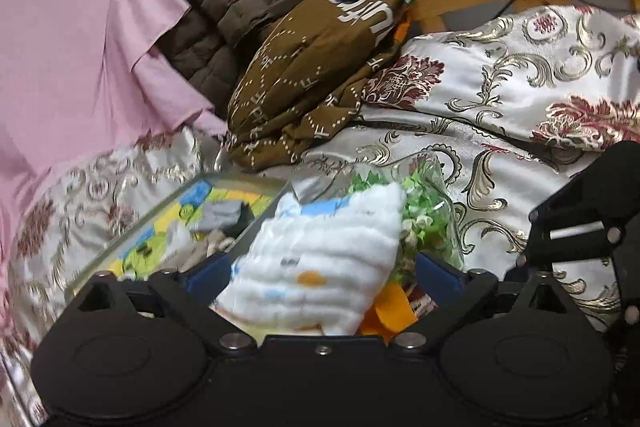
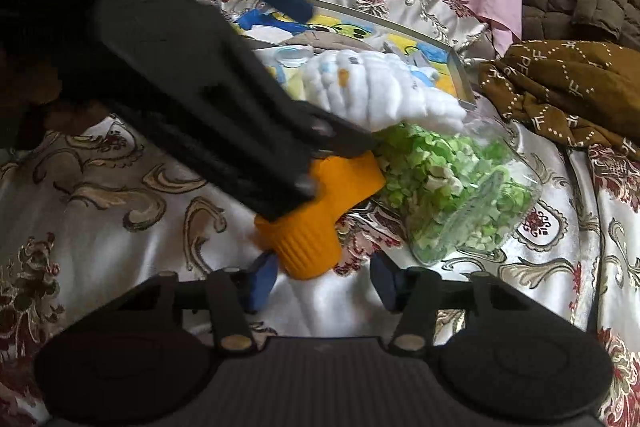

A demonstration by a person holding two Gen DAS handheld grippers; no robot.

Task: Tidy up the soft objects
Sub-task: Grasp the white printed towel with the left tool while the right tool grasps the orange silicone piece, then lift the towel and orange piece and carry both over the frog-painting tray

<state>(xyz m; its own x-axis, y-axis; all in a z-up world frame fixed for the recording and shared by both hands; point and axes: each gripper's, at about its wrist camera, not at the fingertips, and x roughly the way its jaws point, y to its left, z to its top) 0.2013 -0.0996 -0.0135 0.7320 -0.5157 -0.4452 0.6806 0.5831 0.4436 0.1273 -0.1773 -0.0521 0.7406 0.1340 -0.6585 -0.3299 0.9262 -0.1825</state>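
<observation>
Right gripper [image 2: 324, 285] went for the orange sock [image 2: 316, 223]
Its jaws hadn't clamped yet; left gripper [image 1: 322, 281] gaped around the white cloth [image 1: 320, 267]. You needed to pinch the cuff squarely.

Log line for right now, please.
left hand-held gripper: open around white cloth | right hand-held gripper: open at orange knit

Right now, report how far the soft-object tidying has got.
Done: a few small items lie in the tray. In hand: the white quilted cloth sits in the open left hand-held gripper, the orange knit piece in the open right hand-held gripper, neither clamped. Left: both of those, plus the brown patterned garment.
</observation>
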